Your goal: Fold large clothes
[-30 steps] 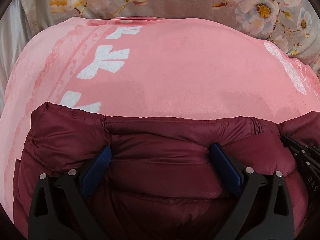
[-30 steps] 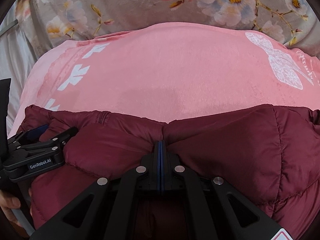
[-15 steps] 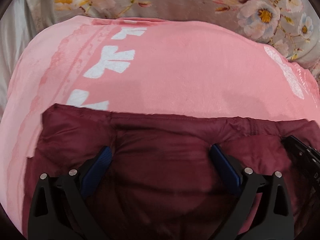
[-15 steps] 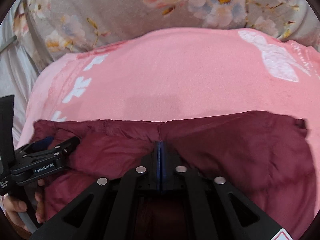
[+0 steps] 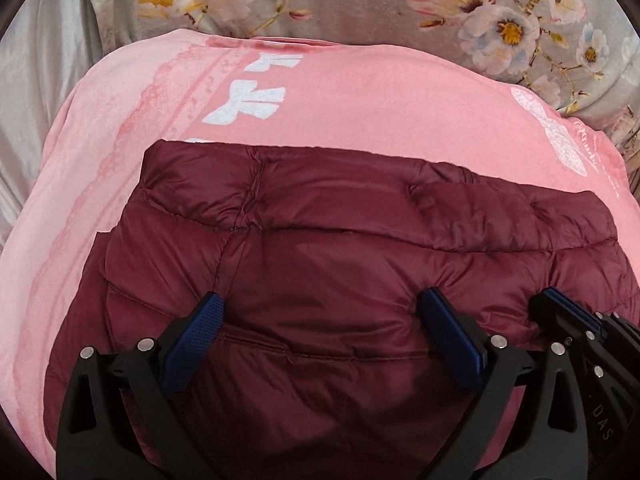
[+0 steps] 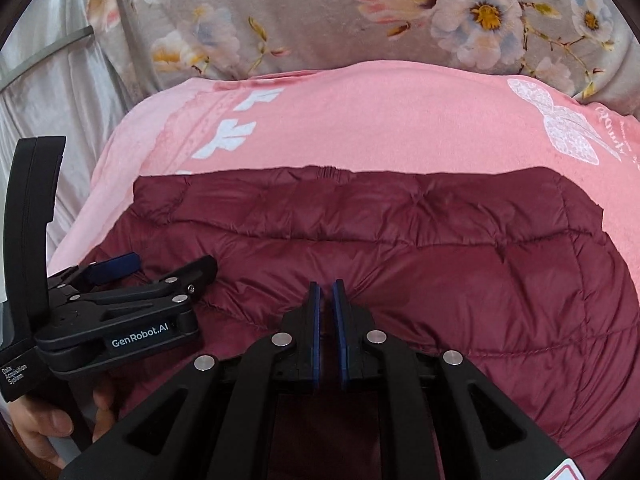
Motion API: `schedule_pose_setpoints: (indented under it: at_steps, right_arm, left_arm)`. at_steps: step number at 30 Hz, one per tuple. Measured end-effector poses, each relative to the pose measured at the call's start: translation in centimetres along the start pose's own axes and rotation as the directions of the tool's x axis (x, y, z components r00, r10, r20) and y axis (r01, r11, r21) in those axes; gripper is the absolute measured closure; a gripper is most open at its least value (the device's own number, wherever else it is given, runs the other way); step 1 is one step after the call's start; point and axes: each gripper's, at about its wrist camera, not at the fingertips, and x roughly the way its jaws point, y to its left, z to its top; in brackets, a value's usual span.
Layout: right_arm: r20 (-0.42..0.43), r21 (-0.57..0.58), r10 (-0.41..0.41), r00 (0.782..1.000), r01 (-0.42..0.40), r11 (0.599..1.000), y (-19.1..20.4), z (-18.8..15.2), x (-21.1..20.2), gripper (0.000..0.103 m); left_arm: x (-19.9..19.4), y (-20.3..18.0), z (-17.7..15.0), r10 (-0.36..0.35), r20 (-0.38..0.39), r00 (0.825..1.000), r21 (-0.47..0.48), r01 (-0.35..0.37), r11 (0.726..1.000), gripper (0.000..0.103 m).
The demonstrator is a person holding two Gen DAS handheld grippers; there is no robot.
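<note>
Jacket [image 5: 340, 248] lies under & between left fingers [image 5: 200, 320].

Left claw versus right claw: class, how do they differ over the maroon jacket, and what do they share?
The left claw is spread wide; the right claw is barely parted, a narrow slit. The left claw straddles a broad patch of the maroon jacket; the right claw's tips meet a small pucker. Both have black frames and blue pads.
</note>
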Motion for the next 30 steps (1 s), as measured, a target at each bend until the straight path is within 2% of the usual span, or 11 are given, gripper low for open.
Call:
schedule_pose_setpoints:
  at_steps: [12, 30]
  right_arm:
    - [0.001, -0.013, -0.026, 1.0, 0.026, 1.0, 0.1, -1.2, 1.4, 0.094]
    - [-0.005, -0.029, -0.041, 0.999, 0.041, 0.999, 0.4, -1.3, 1.8, 0.094]
  left_arm:
    - [1.0, -1.0, -1.0, 0.058, 0.038, 0.998, 0.038, -0.06, 0.997, 0.005]
    - [1.2, -1.6, -1.3, 0.102, 0.052, 0.993, 0.065, -0.105, 0.992, 0.005]
